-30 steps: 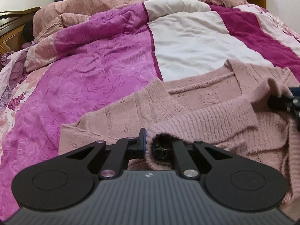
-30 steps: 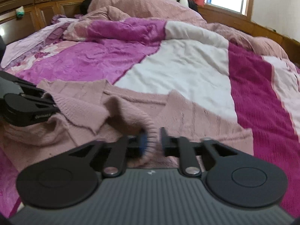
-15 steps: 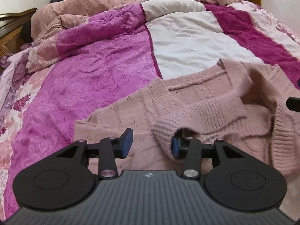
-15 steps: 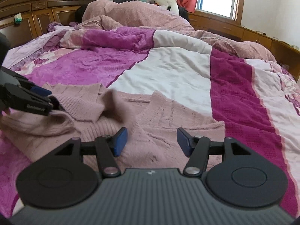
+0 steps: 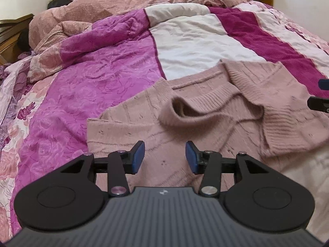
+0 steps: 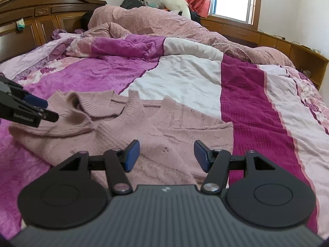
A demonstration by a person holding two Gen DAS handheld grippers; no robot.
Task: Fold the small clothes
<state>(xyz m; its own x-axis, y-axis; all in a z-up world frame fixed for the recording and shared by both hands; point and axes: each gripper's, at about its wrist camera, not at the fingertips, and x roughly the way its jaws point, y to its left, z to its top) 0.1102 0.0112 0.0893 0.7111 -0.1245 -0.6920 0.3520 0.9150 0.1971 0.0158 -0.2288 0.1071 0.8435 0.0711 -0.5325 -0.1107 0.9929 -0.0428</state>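
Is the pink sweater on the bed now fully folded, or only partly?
Only partly. The pink sweater has both sleeves laid inward across its chest, still loose and rumpled, while the body lies spread flat on the bedspread.

The left tool (image 5: 165, 157) points downward with its blue pads apart and nothing between them. The right tool (image 6: 166, 156) does likewise, its jaws seemingly slightly wider.

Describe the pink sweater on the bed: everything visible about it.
The pink sweater is dusty-pink fuzzy knit with raised cable patterning and ribbed cuffs. It lies on the bedspread, across its purple, white and magenta stripes, partly folded: both sleeves are laid inward over the body, one cuff gaping open. Neither gripper touches it.
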